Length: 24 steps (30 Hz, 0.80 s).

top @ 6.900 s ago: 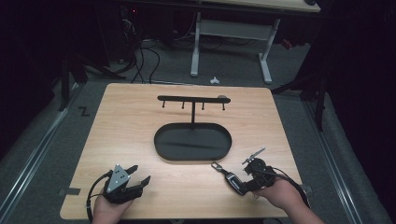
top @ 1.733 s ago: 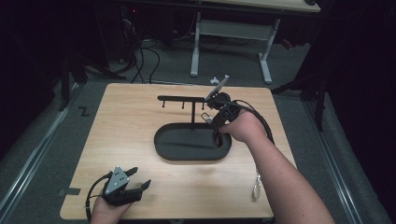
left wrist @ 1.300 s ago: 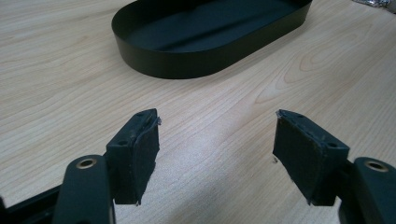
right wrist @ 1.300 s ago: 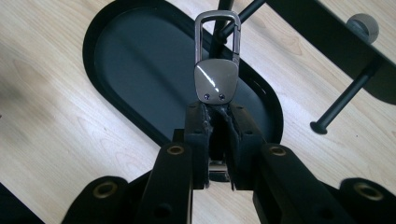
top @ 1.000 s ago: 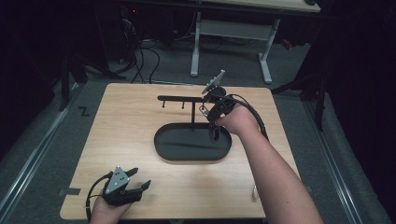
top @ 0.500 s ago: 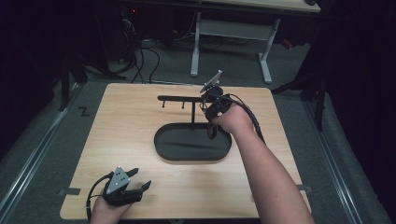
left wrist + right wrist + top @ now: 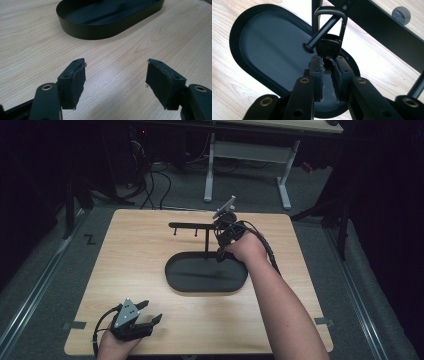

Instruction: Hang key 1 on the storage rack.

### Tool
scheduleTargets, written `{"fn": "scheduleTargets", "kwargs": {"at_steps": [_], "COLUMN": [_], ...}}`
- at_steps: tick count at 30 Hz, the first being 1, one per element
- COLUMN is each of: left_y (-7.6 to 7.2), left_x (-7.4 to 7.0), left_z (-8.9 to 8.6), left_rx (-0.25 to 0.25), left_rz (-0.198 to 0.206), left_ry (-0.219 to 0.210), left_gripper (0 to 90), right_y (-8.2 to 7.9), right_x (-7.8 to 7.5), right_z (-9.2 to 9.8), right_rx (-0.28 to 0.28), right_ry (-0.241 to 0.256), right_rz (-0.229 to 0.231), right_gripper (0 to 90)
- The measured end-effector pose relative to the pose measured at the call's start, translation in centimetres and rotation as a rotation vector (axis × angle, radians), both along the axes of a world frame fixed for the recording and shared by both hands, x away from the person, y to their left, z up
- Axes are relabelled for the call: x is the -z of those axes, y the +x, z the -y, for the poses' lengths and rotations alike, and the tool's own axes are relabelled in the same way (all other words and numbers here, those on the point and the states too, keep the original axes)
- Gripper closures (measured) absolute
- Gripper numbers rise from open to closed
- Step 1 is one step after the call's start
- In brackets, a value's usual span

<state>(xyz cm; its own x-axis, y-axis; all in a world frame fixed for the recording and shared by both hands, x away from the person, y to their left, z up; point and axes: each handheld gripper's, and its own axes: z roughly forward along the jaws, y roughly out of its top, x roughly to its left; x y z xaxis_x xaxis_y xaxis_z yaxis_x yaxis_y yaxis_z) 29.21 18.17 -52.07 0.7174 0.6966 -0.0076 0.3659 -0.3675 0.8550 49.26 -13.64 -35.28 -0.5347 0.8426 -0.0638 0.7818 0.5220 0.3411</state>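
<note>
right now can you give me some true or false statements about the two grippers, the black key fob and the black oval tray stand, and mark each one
1. The left gripper is open over bare wooden table. True.
2. The right gripper is open and holds nothing. False: it is shut on the black key fob.
3. The key fob's metal loop is around a peg of the black oval tray stand. True.
4. The key fob lies in the tray. False: it is held up at the stand's peg.

No readable text, label, brand or number on anything; a Z-shaped black mark [image 7: 90,239] on the floor.
</note>
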Motion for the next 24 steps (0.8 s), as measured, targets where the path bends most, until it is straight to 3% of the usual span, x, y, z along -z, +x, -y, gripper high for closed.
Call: {"fn": "scheduleTargets", "kwargs": {"at_steps": [3, 10, 17, 24], "left_y": [0.0, 0.1, 0.1, 0.1], "left_x": [0.1, 0.1, 0.2, 0.2], "left_z": [0.1, 0.2, 0.5, 0.6], "left_rx": [-0.003, 0.004, 0.008, 0.012], "left_rz": [0.003, -0.002, -0.003, -0.006], "left_ry": [-0.004, 0.003, 0.006, 0.015], "left_gripper": [32.4, 32.4, 32.3, 32.3], "right_y": [-0.1, -1.4, -3.9, -7.1], "right_x": [-0.1, -0.5, -0.4, 1.0], "right_z": [0.1, 0.7, 2.3, 4.4], "right_rx": [0.0, -0.01, -0.007, -0.007], "right_ry": [-0.001, 0.021, 0.052, 0.048], "right_rz": [0.03, 0.028, 0.033, 0.061], "right_gripper": [74.7, 72.1, 65.4, 58.5]}}
